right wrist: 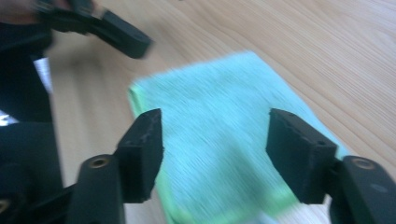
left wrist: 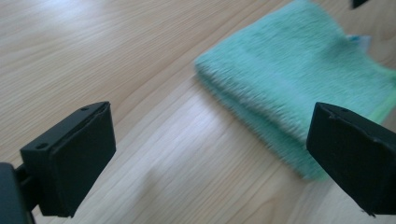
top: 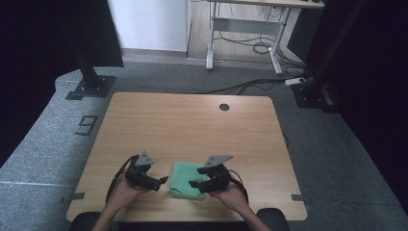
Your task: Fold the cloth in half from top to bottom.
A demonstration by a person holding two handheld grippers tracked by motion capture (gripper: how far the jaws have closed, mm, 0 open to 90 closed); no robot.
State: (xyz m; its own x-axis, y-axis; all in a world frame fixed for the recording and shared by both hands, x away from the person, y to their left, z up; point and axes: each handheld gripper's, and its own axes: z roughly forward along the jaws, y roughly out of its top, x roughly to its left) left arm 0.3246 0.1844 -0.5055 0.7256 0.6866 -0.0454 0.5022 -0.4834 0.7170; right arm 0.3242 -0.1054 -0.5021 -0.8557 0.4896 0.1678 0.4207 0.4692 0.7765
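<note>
My right gripper (right wrist: 215, 154) has its jaws apart with nothing pinched between them, hanging just above the folded green cloth (right wrist: 219, 140), which lies flat under and ahead of the pads. My left gripper (left wrist: 210, 154) also stands wide open over bare wood, and the same cloth (left wrist: 299, 88) sits just ahead of it, off toward its right pad. From above, the cloth (top: 186, 179) lies between my two grippers, near the front edge of the wooden table (top: 192, 120).
</note>
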